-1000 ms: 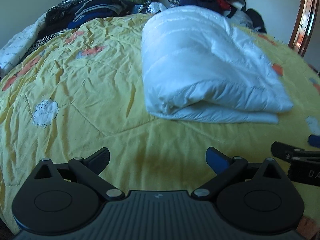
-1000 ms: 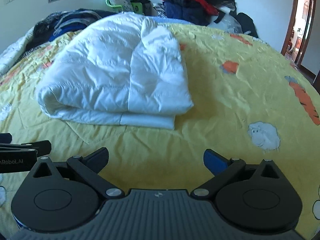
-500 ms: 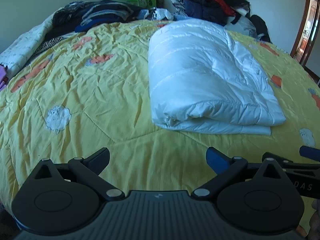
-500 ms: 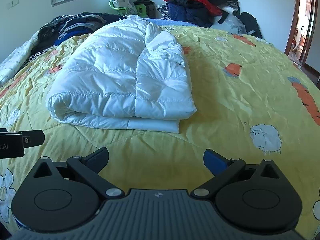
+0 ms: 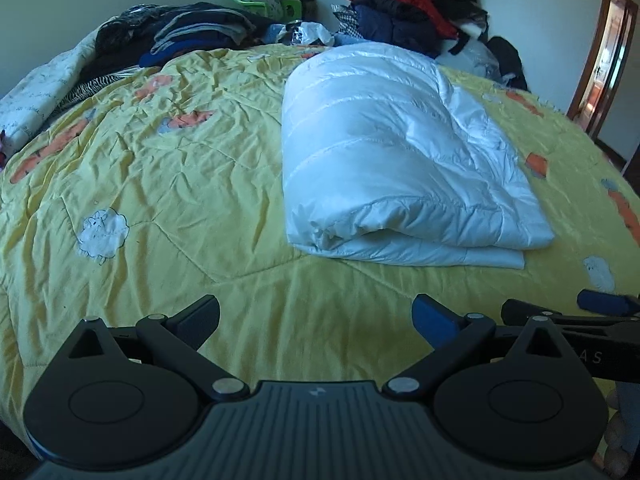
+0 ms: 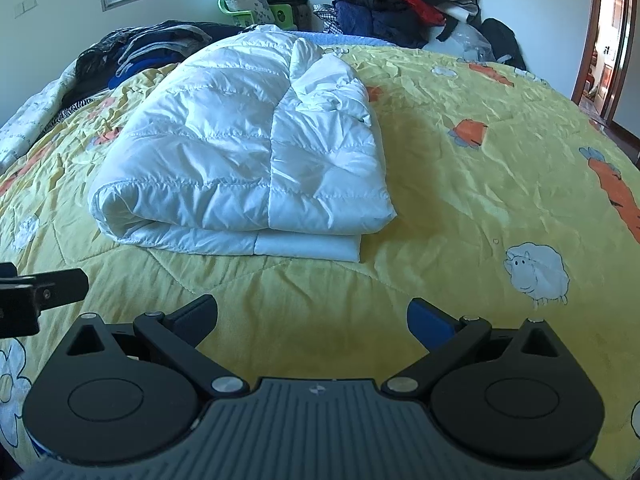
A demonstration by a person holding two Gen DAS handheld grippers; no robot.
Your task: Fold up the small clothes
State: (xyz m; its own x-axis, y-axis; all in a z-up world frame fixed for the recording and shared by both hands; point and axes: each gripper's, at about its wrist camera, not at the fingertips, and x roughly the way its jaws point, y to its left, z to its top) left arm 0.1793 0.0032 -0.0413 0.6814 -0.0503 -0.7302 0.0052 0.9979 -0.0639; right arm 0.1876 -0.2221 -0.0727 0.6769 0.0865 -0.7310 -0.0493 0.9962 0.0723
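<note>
Left gripper [image 5: 316, 316] and right gripper [image 6: 312, 314] both had jaws spread wide, gripping nothing, above bare yellow bedspread [image 5: 180, 184]. Folded white puffer jacket [image 6: 248, 152] lay mid-bed, ahead of both, near edge apart from fingertips. Open quilt flanked it on both sides.

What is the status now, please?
Left gripper open, empty. Right gripper open, empty. White jacket folded on yellow bedspread. Nothing in the way.
</note>
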